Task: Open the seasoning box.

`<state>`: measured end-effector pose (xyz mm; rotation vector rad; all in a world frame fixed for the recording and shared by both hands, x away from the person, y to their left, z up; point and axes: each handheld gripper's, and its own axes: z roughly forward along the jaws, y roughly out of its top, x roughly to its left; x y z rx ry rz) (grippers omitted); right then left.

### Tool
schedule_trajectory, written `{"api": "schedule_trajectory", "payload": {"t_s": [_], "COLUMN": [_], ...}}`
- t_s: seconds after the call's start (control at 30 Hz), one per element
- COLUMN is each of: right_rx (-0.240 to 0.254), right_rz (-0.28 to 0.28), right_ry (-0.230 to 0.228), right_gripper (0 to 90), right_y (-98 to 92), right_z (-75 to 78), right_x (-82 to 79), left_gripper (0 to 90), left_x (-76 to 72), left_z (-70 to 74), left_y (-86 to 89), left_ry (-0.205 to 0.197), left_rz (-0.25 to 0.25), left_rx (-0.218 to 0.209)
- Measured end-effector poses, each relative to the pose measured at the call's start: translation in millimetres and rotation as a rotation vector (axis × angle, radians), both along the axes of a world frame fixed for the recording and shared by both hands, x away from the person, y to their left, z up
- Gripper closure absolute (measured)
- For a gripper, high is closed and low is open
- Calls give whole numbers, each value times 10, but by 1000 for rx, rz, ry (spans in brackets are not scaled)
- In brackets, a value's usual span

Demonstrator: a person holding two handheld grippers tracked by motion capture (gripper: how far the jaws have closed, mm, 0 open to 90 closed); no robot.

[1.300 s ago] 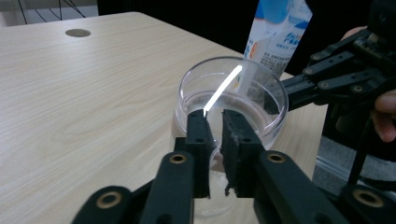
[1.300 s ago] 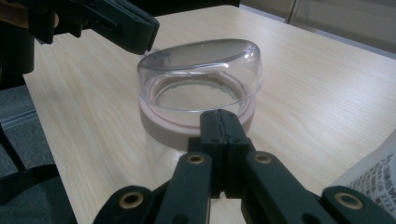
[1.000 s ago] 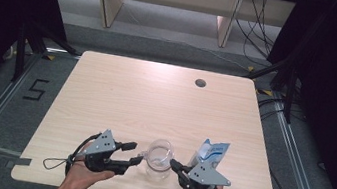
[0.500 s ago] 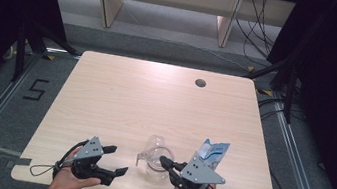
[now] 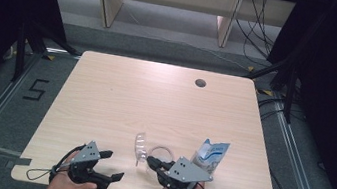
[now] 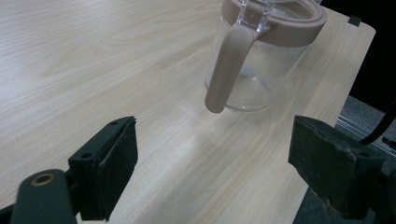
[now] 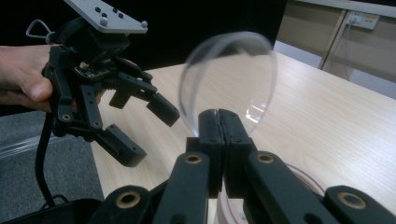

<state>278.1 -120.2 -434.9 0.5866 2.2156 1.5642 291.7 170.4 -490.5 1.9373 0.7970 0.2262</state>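
A clear glass jug (image 6: 261, 56) with a beige rim and handle (image 6: 229, 65) stands near the table's front edge (image 5: 162, 155). My right gripper (image 5: 150, 161) (image 7: 218, 122) is shut on the edge of the jug's clear round lid (image 7: 233, 74), which it holds tipped up on edge (image 5: 140, 145) to the jug's left. My left gripper (image 5: 114, 165) (image 6: 219, 161) is left of the jug and apart from it. Its jaws have just been opening and now stand wide with nothing between them; it also appears in the right gripper view (image 7: 140, 126), held in a hand.
A blue-and-white packet (image 5: 211, 156) stands just right of the jug. The wooden table (image 5: 156, 97) has a round cable hole (image 5: 200, 83) at its far right. The table's front edge runs close under both hands.
My left gripper has let go near the jug's handle, opened wide and drawn back left toward the front edge. My right gripper has tipped the clear lid up on edge.
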Motion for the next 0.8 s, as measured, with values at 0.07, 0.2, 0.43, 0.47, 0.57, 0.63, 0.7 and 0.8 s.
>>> {"api": "schedule_trajectory", "payload": {"t_s": [0.07, 0.2, 0.43, 0.47, 0.57, 0.63, 0.7, 0.8], "right_rx": [9, 14, 33, 45, 36, 35, 57, 54], "right_rz": [4, 22, 36, 38, 40, 45, 25, -10], "right_ry": [-2, -31, 1, 6, -2, -15, 26, 9], "right_gripper": [861, 791, 641, 599, 562, 533, 521, 490], "right_y": [-21, -82, -262, -328, -404, -482, -553, -725], "right_z": [-1, -5, -56, -83, -98, -119, -146, -181], "right_x": [1, 2, -133, -183, -223, -249, -308, -326], "left_gripper": [152, 152, 153, 153, 153, 153, 153, 153], "left_x": [-2, -15, -40, -48, -60, -59, -57, -67], "left_z": [-13, -37, -54, -49, -66, -70, -87, -90], "left_y": [6, 14, 9, 16, 14, 29, 36, 49], "left_ry": [1, 16, 22, 19, 23, 19, 15, 30], "left_rz": [0, 5, 6, 2, 8, 4, 4, 18], "left_rx": [-4, -15, -13, 1, -18, -10, -23, -8]}}
